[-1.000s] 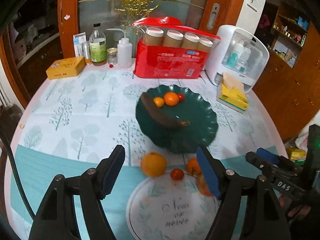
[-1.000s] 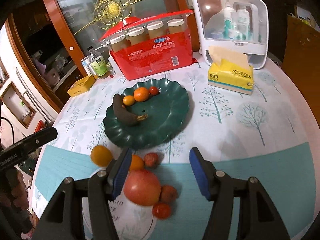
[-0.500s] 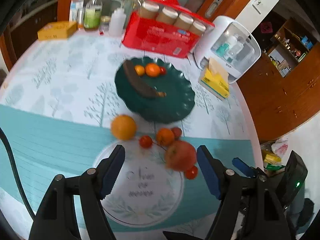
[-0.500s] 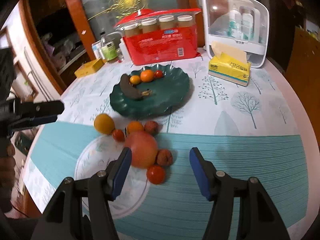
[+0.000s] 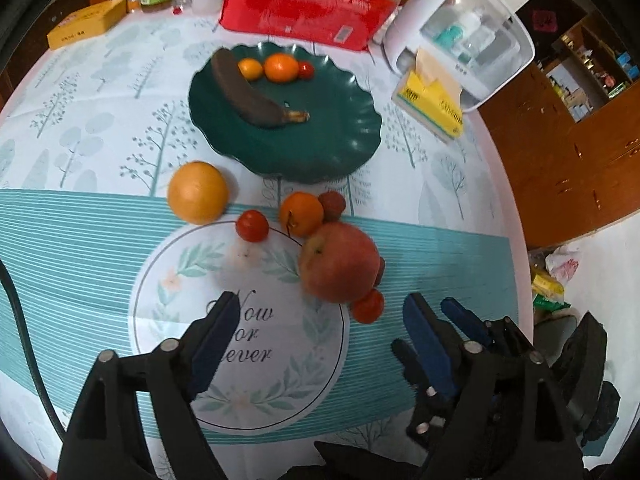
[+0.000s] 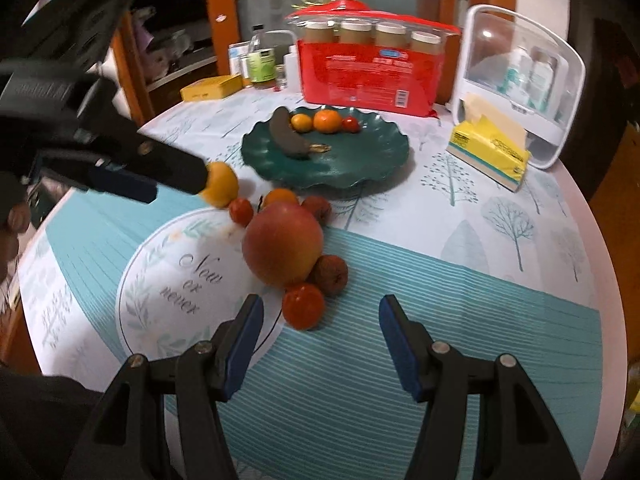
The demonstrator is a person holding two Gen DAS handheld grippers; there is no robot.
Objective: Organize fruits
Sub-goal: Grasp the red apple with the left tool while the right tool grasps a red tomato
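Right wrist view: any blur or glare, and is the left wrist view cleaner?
Right wrist view: left gripper smeared with motion blur, apple slightly soft, glare on the clear organizer. Left wrist view: sharper fruit, strong fisheye bend at the table edge.

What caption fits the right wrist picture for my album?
Open right gripper hovers near a small tomato and big apple, green plate beyond.

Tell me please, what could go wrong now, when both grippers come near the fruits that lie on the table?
The apple touches small fruits, such as the tomato before the open right gripper; gripping one may nudge the others, and round fruit could roll across the tablecloth. The left gripper, whose jaws have just been opening with nothing between them, stands close beside the right one, so they may collide.
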